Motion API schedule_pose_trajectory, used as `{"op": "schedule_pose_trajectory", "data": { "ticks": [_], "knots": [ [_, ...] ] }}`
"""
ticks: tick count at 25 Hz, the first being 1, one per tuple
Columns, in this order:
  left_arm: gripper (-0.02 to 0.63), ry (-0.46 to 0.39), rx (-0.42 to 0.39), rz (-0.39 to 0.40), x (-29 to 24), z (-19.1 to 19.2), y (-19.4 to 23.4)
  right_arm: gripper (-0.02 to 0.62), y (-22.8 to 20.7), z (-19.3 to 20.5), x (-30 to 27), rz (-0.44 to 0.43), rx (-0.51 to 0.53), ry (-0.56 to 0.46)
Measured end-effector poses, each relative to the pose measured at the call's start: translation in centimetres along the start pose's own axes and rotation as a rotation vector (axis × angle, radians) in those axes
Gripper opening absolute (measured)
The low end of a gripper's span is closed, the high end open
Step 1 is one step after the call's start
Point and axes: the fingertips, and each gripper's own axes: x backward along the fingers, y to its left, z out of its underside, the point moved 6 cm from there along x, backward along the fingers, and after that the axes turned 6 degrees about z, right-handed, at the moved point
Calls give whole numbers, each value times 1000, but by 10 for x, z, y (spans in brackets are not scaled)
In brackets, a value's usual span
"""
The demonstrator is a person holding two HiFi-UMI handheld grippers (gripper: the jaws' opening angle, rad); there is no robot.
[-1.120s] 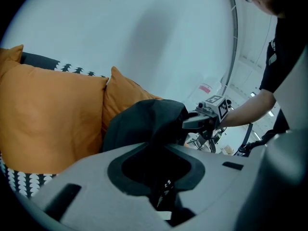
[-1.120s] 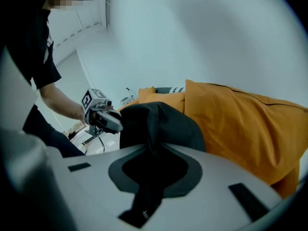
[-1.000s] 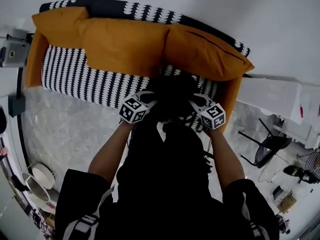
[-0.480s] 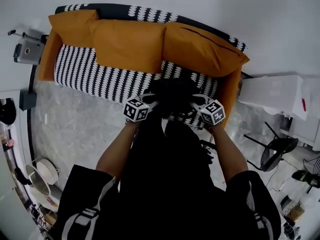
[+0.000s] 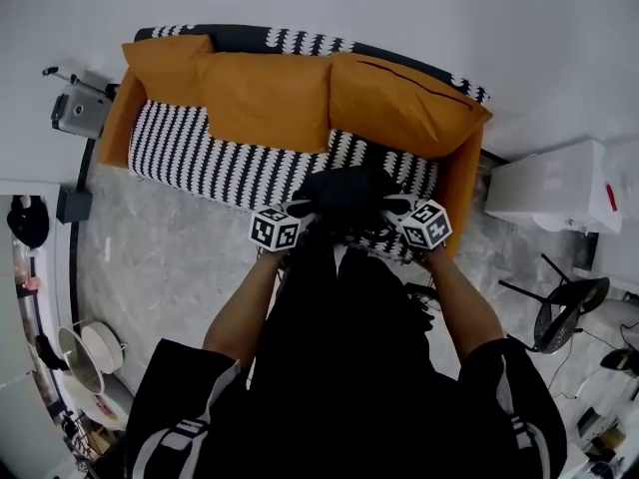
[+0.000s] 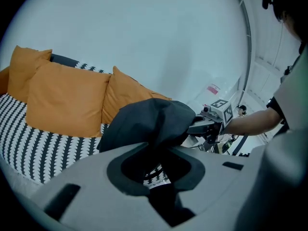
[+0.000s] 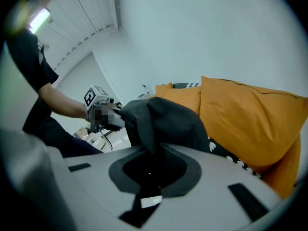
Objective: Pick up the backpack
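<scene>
Both claws, my left gripper (image 5: pixel 303 209) and right gripper (image 5: pixel 391 206), are clenched on the black backpack (image 5: pixel 344 188), held between them just above the sofa (image 5: pixel 200 158) seat's front edge (stripes show beneath it), so I judge the lift mostly done, with only carrying it clear of the sofa left.

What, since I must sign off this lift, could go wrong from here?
1. The left gripper and right gripper each pinch only soft black cloth of the backpack. That cloth may slide out of the jaws.
2. The backpack hangs between them near the front edge of the sofa. If one side slips, it would likely swing off the other gripper and could drop to the floor.
</scene>
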Motion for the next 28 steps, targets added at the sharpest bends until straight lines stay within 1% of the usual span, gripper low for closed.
{"op": "schedule_pose_trajectory", "data": {
  "ticks": [4,8,11,14,17,22,28],
  "knots": [
    [77,16,-8,-6,10,6,-8,44,11,-1,5,-5,3,-8],
    [77,11,-8,0,21,8,-13,43,23,-5,10,-4,9,-4],
    [77,4,-10,20,30,3,-18,40,34,-11,17,2,-6,-10],
    [77,-7,-25,46,42,-8,-22,37,46,-23,26,7,-44,-46],
    [77,-27,-63,72,58,-22,-29,35,60,-37,37,12,-70,-101],
    [75,-63,-153,116,86,-52,-47,34,81,-67,60,24,-61,-194],
    [69,-143,-261,139,122,-98,-73,34,100,-116,90,30,1,-303]
  ]
}}
